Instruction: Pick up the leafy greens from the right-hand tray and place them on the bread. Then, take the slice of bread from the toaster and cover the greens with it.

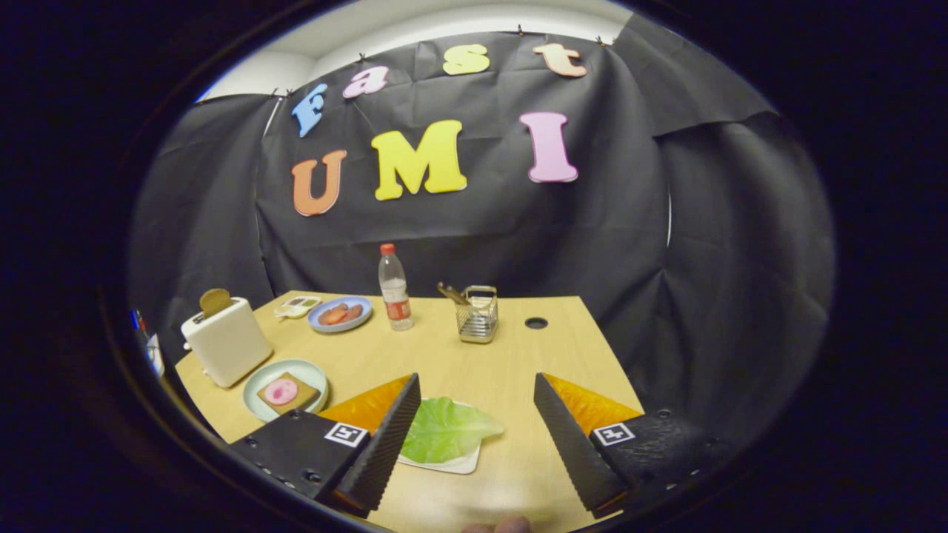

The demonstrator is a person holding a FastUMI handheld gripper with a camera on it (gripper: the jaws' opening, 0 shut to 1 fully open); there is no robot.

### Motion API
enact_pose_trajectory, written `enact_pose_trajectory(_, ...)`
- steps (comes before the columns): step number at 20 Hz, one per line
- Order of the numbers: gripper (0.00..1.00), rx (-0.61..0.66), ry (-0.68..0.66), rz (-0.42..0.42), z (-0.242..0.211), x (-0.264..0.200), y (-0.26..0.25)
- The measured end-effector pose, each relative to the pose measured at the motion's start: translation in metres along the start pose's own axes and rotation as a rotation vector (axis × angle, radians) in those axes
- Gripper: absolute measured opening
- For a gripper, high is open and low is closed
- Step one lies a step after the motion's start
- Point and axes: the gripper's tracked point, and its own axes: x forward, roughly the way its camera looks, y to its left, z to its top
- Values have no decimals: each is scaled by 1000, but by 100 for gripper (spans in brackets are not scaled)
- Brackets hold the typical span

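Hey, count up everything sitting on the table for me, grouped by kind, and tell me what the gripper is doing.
Plates and trays: 4 (green plate, blue plate, white tray, small tray)
Toaster: 1
Bottle: 1
Wire basket: 1
Total: 7
The gripper is open, holding nothing, its fingers either side of the leafy greens on the white tray.

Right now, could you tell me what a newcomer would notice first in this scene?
The open claw hangs above a pale wooden table, a green lettuce leaf on a white tray between its fingers. To the left, a white toaster holds a brown bread slice.
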Motion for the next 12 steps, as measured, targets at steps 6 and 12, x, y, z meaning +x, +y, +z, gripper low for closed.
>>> enact_pose_trajectory(6, 96, 26, 117, 5, -63, 76, -11)
enact_pose_trajectory(12, 95, 19, 172, -2, -88, 99, -11)
